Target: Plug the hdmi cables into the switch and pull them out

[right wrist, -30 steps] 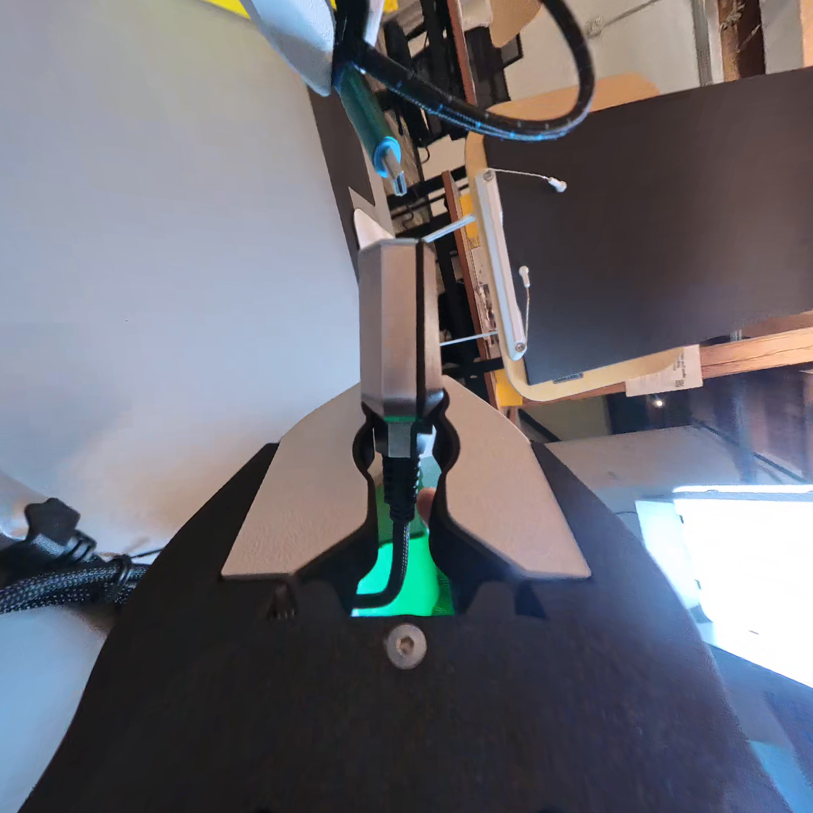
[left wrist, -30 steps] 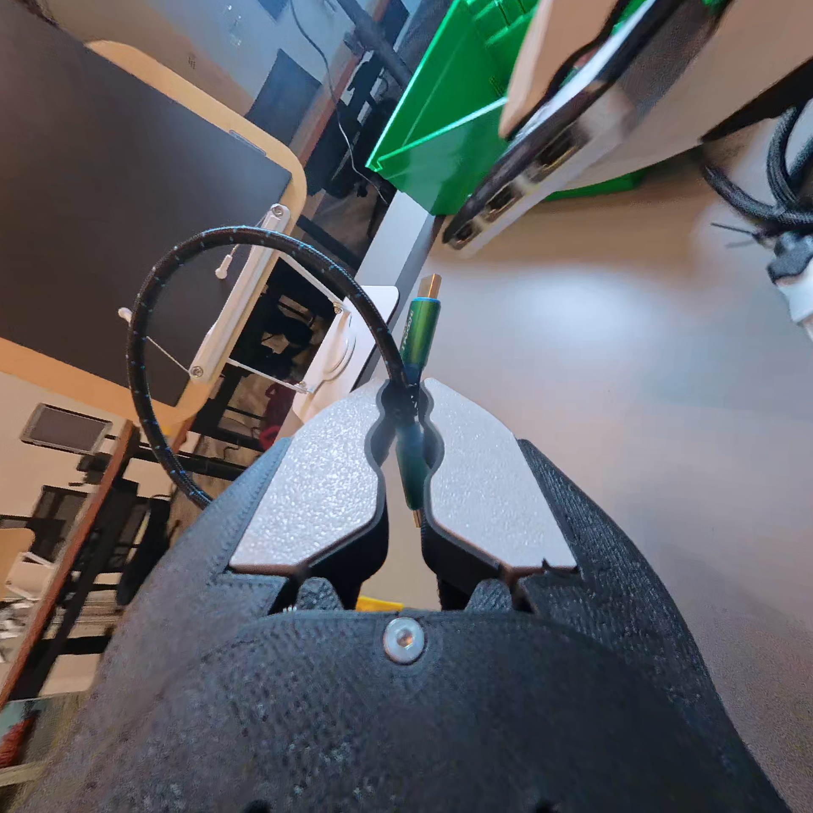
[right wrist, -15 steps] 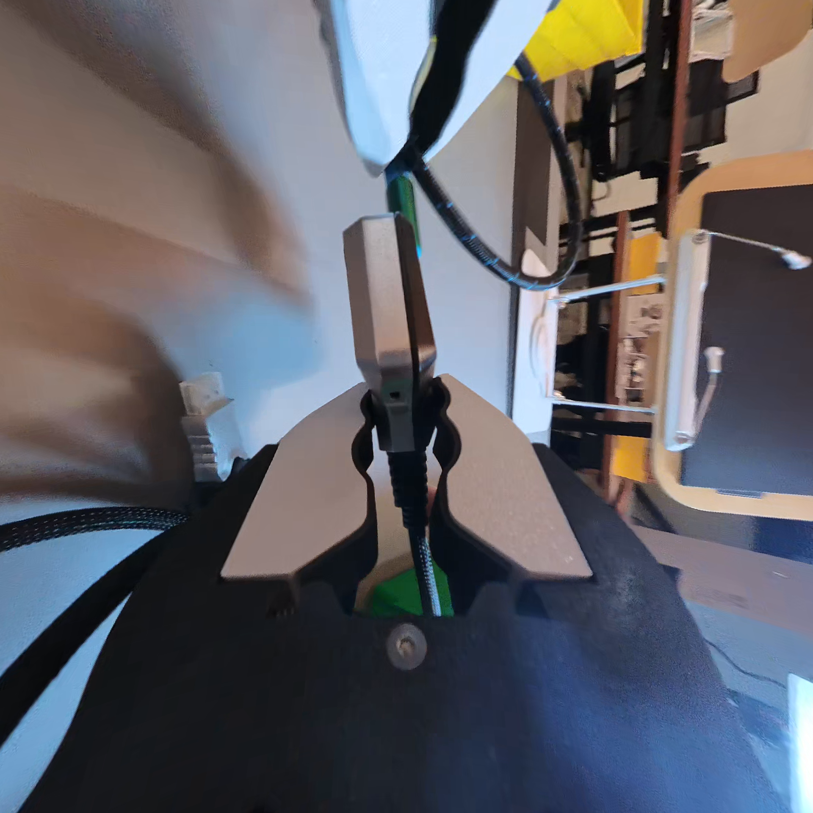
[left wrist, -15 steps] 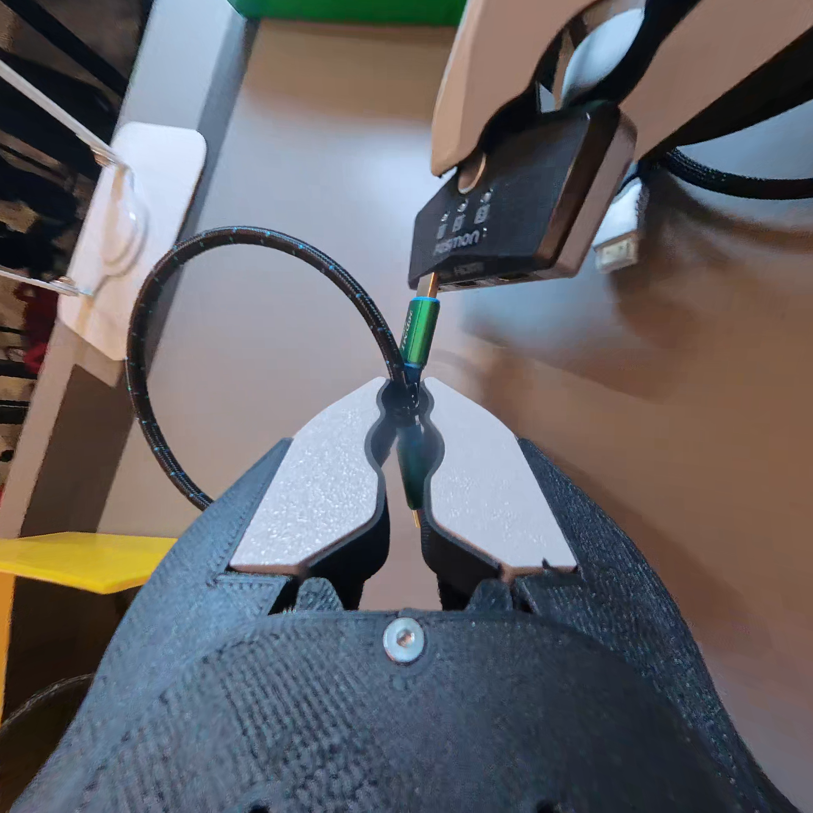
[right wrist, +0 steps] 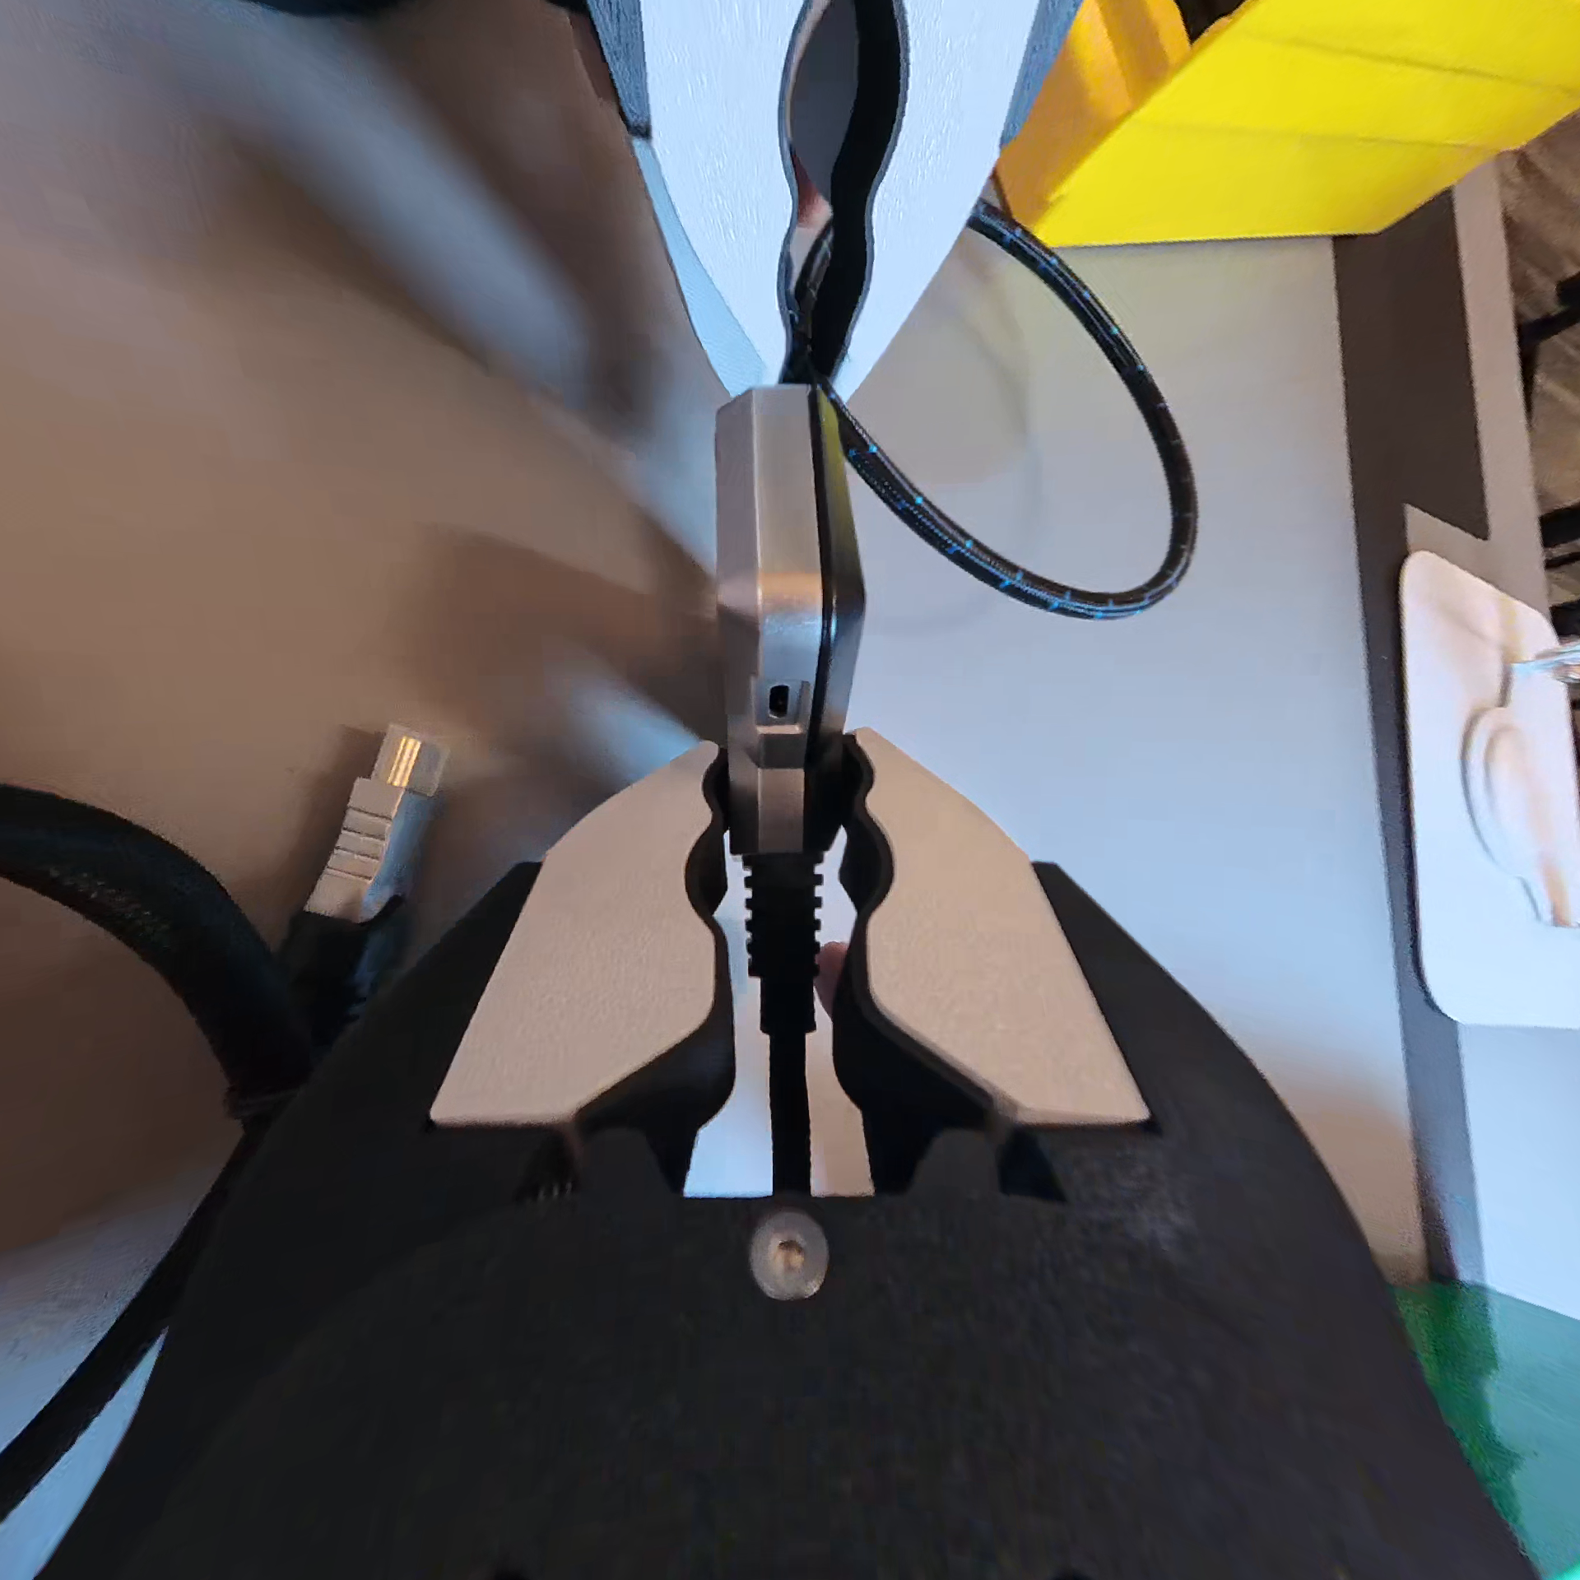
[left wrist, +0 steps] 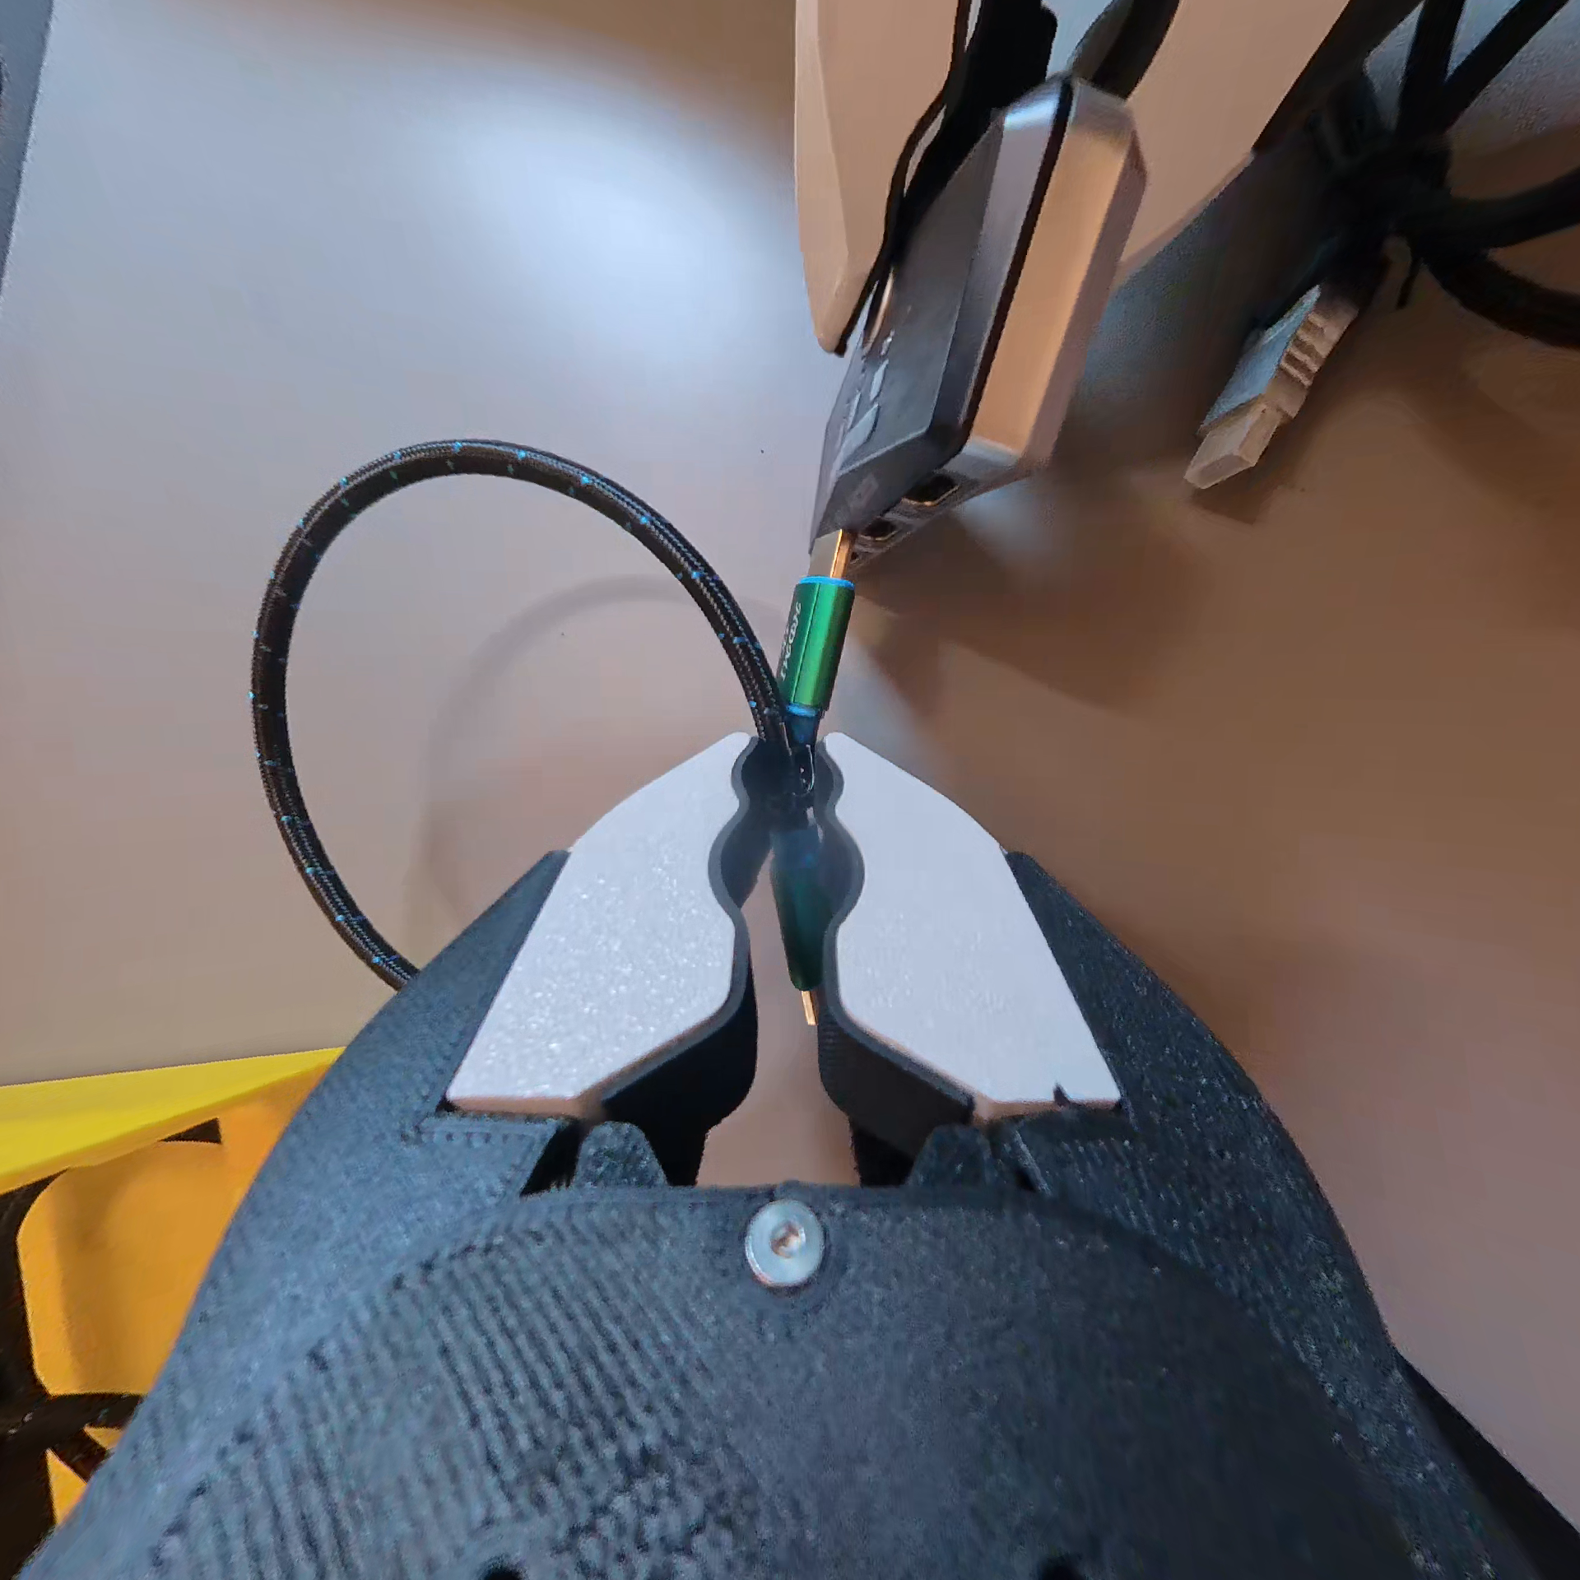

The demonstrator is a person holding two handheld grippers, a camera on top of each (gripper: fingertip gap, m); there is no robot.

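My left gripper point(left wrist: 791, 752) is shut on a short black braided HDMI cable point(left wrist: 359, 547) just behind its green plug point(left wrist: 816, 641). The plug's gold tip touches a port on the switch point(left wrist: 966, 316), a black and silver box. The cable's other green plug lies between my left fingers. My right gripper point(right wrist: 787, 769) is shut on the rear end of the switch point(right wrist: 782, 564), over its ribbed black cable boot, and holds it above the table. The left gripper shows beyond the switch in the right wrist view point(right wrist: 769, 214), with the cable looping to the right point(right wrist: 1137, 479).
A second silver-tipped HDMI plug point(left wrist: 1265, 376) on a thick black cable lies on the table; it also shows in the right wrist view point(right wrist: 376, 821). A yellow bin point(left wrist: 103, 1197) point(right wrist: 1282, 111), a green bin point(right wrist: 1505, 1436) and a white holder point(right wrist: 1488, 795) stand nearby. My hands' fingertips stand some 8 cm from each other.
Both grippers have swung down toward the table and come together. The green plug's tip, apart from the switch a second ago, now meets a port on the switch.
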